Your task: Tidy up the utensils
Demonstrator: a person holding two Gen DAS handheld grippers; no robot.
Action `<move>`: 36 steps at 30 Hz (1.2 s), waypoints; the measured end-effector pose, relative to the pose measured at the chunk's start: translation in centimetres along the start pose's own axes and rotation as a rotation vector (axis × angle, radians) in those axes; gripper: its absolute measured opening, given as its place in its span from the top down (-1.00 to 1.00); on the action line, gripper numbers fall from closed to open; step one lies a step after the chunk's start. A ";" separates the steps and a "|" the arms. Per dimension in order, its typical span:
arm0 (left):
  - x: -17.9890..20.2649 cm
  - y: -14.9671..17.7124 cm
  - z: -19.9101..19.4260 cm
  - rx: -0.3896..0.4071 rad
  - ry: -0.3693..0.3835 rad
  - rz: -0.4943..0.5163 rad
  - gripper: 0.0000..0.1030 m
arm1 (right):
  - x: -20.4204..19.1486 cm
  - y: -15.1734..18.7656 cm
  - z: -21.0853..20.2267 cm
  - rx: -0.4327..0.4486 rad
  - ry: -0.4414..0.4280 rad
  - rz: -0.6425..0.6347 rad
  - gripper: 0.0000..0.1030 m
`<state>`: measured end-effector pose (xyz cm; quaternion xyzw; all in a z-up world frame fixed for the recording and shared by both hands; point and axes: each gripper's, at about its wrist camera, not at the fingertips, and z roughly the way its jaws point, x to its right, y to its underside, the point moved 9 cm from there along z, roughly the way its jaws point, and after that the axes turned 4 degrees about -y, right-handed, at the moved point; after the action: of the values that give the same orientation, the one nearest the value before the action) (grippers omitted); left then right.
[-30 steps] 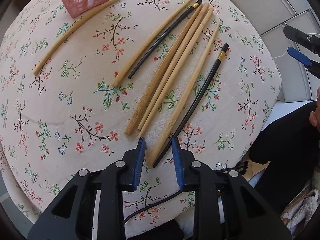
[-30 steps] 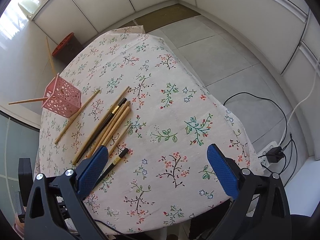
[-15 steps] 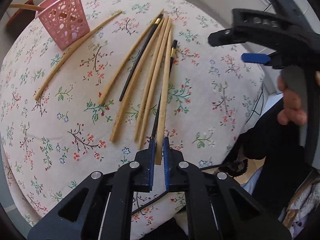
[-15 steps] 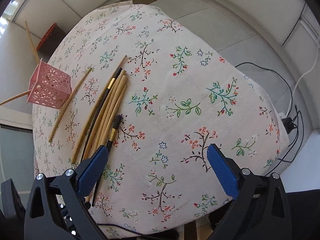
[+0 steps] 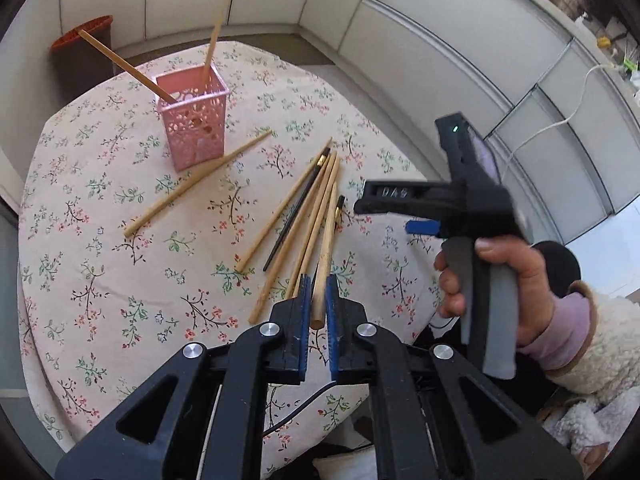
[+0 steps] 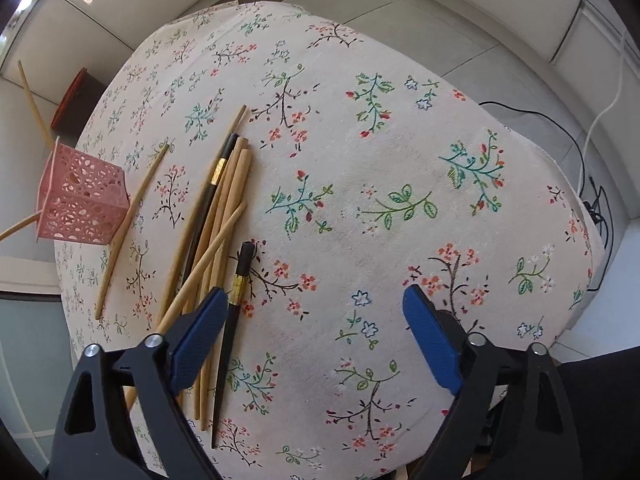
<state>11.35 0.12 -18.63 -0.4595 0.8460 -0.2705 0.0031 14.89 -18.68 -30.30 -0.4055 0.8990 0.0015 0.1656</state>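
Note:
My left gripper [image 5: 316, 292] is shut on a light wooden chopstick [image 5: 326, 248], its thick end lifted between the blue pads, its far end over the pile. Several wooden chopsticks [image 5: 296, 216] and two black ones [image 5: 298, 210] lie in a loose bundle on the floral tablecloth [image 5: 100, 240]. A pink perforated holder [image 5: 194, 124] stands at the back left with two chopsticks in it. One wooden chopstick [image 5: 196, 184] lies alone near the holder. My right gripper [image 6: 312, 336] is open and empty above the cloth, right of the bundle [image 6: 216, 216]; the held chopstick [image 6: 204, 268] slants across it.
A brown bin with a red rim [image 5: 82, 56] stands on the floor behind the table. White cabinet walls curve around. Cables [image 6: 596, 184] lie on the floor at the right. The table's near edge drops off close to both grippers.
My left gripper closed on the wooden chopstick and raised its near end off the cloth. My right gripper moved lower and closer over the table, still open.

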 end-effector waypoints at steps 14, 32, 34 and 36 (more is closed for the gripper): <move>-1.9 0.2 3.1 -0.122 0.021 -0.009 0.95 | 0.9 -0.2 -1.0 0.075 0.030 0.006 -0.31; 0.7 -0.5 9.0 -0.170 -0.125 0.098 0.77 | 5.6 -3.0 -3.5 0.102 -0.111 0.113 -0.32; 2.0 -2.6 9.6 -0.144 -0.098 0.114 0.70 | 5.7 -3.5 -4.1 0.130 -0.107 0.105 -0.32; 2.8 -4.3 11.1 -0.144 -0.106 0.131 0.70 | 6.1 -3.7 -4.5 0.145 -0.105 0.102 -0.33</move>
<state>15.95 -8.98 -25.47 -0.4161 0.8900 -0.1834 0.0325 12.49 -26.25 -27.40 -0.3453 0.9064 -0.0340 0.2411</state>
